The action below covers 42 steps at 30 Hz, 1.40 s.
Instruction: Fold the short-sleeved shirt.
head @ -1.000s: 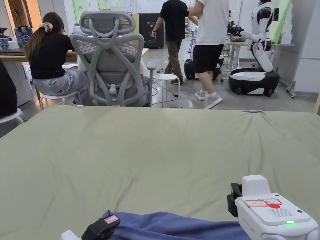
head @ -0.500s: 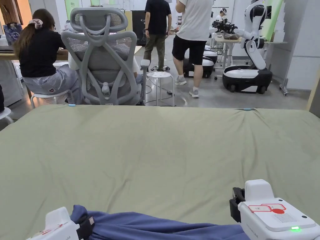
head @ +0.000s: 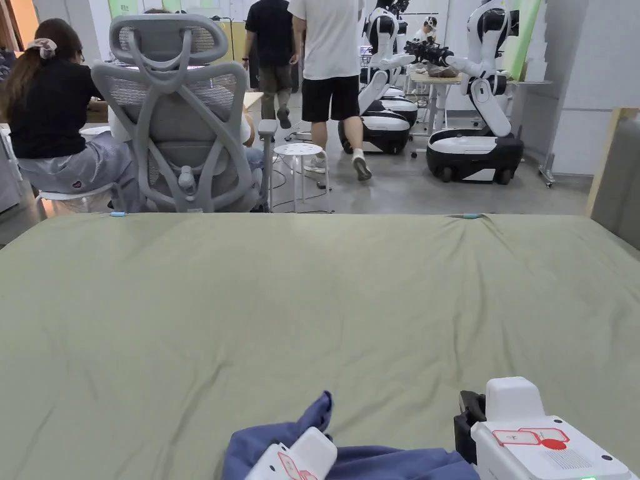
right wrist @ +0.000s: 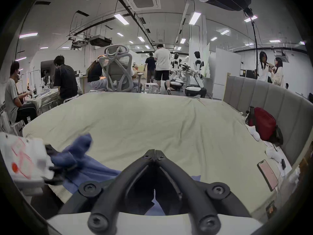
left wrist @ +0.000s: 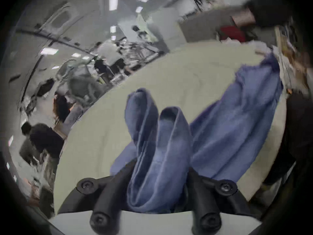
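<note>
Pinching a thick roll of the blue short-sleeved shirt (left wrist: 160,162), the left gripper (left wrist: 160,174) has cloth bunched between both jaws at six o'clock. The right gripper (right wrist: 155,152) has its jaws pressed together, tips meeting, nothing between them. Shirt at the bed's near edge, partly cut off; the green sheet (head: 300,300) lies open toward twelve o'clock.

Both grippers held low at the near edge

The left gripper (left wrist: 159,184) is clamped on a bunched fold of the blue shirt (left wrist: 233,120), which is gripped between its jaws. The right gripper (right wrist: 155,152) is held to the right of it, level, its jaw tips pressed together with nothing seen between them.
</note>
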{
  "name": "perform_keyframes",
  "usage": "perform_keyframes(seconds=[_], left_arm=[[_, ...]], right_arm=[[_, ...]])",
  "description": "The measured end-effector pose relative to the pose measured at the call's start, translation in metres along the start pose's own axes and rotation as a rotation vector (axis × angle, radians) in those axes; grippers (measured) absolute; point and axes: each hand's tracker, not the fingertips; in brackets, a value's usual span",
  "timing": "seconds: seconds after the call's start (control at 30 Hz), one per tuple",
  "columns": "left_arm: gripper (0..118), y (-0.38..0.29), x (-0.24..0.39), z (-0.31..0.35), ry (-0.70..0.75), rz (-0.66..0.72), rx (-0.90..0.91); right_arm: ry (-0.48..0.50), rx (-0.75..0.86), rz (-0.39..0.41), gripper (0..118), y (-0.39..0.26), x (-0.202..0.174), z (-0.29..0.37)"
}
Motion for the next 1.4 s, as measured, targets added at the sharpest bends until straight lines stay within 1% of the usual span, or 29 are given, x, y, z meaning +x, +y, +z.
perform_keyframes(seconds=[0.03,0.1,0.13,0.2,0.23,0.27,0.3,0.37,0.43,0.47,0.5,0.53,0.57,0.6,0.67,0.7,0.73,0.8,0.83,0.9,0.97,1.03,1.13,1.2,1.3,1.37,1.4], left_arm=[[9,-0.001,0.006,-0.006,0.007,-0.023,-0.021],[11,-0.003,0.006,-0.008,0.005,0.0,-0.014],[18,-0.005,0.0,-0.005,-0.009,0.046,-0.005],[63,-0.003,-0.015,0.007,-0.11,0.195,0.051],[75,-0.002,-0.027,0.017,-0.174,0.3,0.088],[78,0.0,-0.038,0.028,-0.209,0.392,0.118],[79,-0.002,-0.051,0.039,-0.236,0.49,0.159],[79,-0.01,-0.072,0.053,-0.267,0.638,0.211],[79,-0.016,-0.088,0.062,-0.254,0.777,0.246],[78,-0.018,-0.093,0.06,-0.225,0.822,0.234],[71,-0.02,-0.097,0.056,-0.182,0.841,0.2],[54,-0.022,-0.099,0.051,-0.171,0.851,0.184],[14,-0.025,-0.1,0.042,-0.172,0.852,0.163],[0,-0.028,-0.1,0.033,-0.18,0.859,0.141],[0,-0.032,-0.092,0.014,-0.227,0.909,0.107],[0,-0.034,-0.089,0.005,-0.274,0.919,0.076],[0,-0.033,-0.083,-0.001,-0.29,0.925,0.051],[0,-0.029,-0.066,-0.01,-0.271,0.876,-0.009],[0,-0.028,-0.06,-0.014,-0.29,0.875,-0.015],[0,-0.023,-0.043,-0.022,-0.397,0.905,-0.014],[0,-0.015,-0.027,-0.026,-0.445,0.876,-0.031],[0,-0.01,-0.013,-0.032,-0.436,0.821,-0.049],[0,-0.009,-0.021,-0.025,-0.417,0.833,-0.025],[0,-0.004,-0.036,0.001,-0.324,0.822,0.102],[0,0.005,-0.055,0.032,-0.302,0.836,0.195],[0,0.002,-0.063,0.04,-0.294,0.841,0.206],[0,-0.002,-0.067,0.043,-0.297,0.868,0.22]], right_arm=[[0.003,-0.001,0.003,0,-0.003,0.004,0.001],[0.0,-0.004,0.004,0,-0.005,0.01,0.002],[0.001,-0.007,0.004,0,-0.005,0.012,0.002],[0.009,-0.015,0.001,0,-0.004,0.015,0.0],[0.013,-0.014,0.003,0,-0.003,0.014,0.0],[0.016,-0.014,0.009,0,-0.002,0.013,0.0],[0.019,-0.014,0.015,0,0.0,0.012,-0.001],[0.037,-0.008,0.021,0,0.001,0.01,0.0],[0.046,-0.01,0.024,0,0.002,0.007,-0.002],[0.052,-0.009,0.023,0,0.002,0.006,-0.002],[0.057,-0.009,0.022,0,0.001,0.004,-0.003],[0.059,-0.012,0.022,0,0.001,0.003,-0.005],[0.061,-0.015,0.021,0,0.0,0.002,-0.006],[0.066,-0.019,0.017,0,0.0,0.002,-0.007],[0.07,-0.025,0.014,0,-0.002,0.002,-0.007],[0.068,-0.028,0.015,0,-0.002,0.002,-0.008],[0.067,-0.029,0.015,0,-0.003,0.003,-0.008],[0.062,-0.032,0.01,0,-0.003,0.005,-0.007],[0.059,-0.032,0.009,0,-0.003,0.007,-0.007],[0.05,-0.031,0.006,0,-0.003,0.011,-0.005],[0.044,-0.033,0.005,0,-0.003,0.014,-0.004],[0.037,-0.034,0.005,0,-0.003,0.017,-0.002],[0.032,-0.035,0.005,0,-0.002,0.019,-0.001],[0.031,-0.036,0.01,0,-0.002,0.018,-0.001],[0.036,-0.03,0.005,0,0.0,0.014,-0.001],[0.04,-0.028,0.007,0,0.001,0.008,-0.001],[0.045,-0.029,0.01,0,0.001,0.006,-0.001]])
